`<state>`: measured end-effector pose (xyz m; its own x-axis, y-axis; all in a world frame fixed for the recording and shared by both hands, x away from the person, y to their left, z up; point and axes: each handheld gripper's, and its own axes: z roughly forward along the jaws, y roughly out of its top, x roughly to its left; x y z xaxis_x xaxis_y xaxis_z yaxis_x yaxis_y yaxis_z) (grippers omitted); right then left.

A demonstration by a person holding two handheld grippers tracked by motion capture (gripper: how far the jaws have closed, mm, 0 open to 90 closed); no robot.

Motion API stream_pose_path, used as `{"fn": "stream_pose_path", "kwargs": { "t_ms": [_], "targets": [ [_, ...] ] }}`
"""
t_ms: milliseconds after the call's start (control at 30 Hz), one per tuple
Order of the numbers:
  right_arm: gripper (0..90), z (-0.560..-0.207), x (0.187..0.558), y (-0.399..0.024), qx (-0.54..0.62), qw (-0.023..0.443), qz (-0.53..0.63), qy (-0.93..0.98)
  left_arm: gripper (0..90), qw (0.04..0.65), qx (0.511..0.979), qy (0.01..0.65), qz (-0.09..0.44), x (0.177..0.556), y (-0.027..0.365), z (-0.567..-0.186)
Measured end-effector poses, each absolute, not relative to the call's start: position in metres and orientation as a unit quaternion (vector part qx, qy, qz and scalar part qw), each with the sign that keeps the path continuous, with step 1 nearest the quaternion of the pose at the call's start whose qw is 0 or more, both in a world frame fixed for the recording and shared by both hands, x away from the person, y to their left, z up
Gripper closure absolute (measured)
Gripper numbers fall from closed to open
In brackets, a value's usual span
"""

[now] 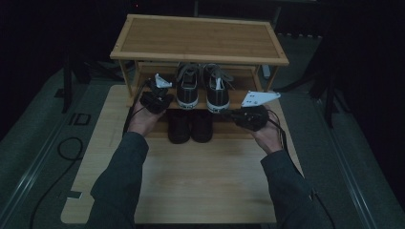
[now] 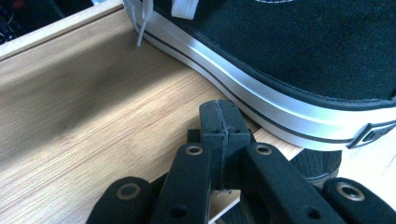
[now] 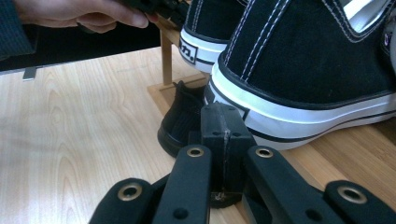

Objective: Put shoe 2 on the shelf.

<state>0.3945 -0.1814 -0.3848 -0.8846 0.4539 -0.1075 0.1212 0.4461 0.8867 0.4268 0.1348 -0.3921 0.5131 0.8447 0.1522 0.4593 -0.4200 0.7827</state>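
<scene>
A pair of black canvas sneakers with white soles, the left one and the right one, stands on the middle shelf of a wooden shoe rack. My left gripper is at that shelf's left end. In the left gripper view it is shut, empty, just beside the left sneaker's white sole. My right gripper points left at the shelf's front edge. In the right gripper view it is shut, empty, close to the right sneaker's heel.
Two plain black shoes sit on the rack's bottom shelf, below the sneakers; one lies just past the right jaws. The rack stands on a light wooden table. The rack's top board overhangs the shelves. Dark floor and cables surround the table.
</scene>
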Motion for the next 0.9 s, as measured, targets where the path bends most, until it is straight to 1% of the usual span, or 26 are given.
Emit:
{"fn": "stream_pose_path", "kwargs": {
  "t_ms": [100,367,500,700,900],
  "targets": [
    [90.0,-0.385,0.396,-0.181,0.173,0.162,0.501,0.832,90.0,0.35,0.796,0.409,0.276,0.427,0.135,-0.392],
    [90.0,-0.386,0.395,-0.179,0.172,0.175,0.497,0.833,90.0,0.35,0.796,0.41,0.276,0.427,0.135,-0.392],
    [90.0,-0.388,0.393,-0.177,0.171,0.181,0.489,0.836,90.0,0.352,0.796,0.409,0.273,0.427,0.135,-0.392],
    [90.0,-0.397,0.395,-0.166,0.159,0.178,0.472,0.849,90.0,0.353,0.796,0.41,0.272,0.428,0.135,-0.392],
    [90.0,-0.399,0.399,-0.165,0.168,0.193,0.465,0.848,90.0,0.354,0.797,0.409,0.269,0.428,0.136,-0.392]
  ]
}}
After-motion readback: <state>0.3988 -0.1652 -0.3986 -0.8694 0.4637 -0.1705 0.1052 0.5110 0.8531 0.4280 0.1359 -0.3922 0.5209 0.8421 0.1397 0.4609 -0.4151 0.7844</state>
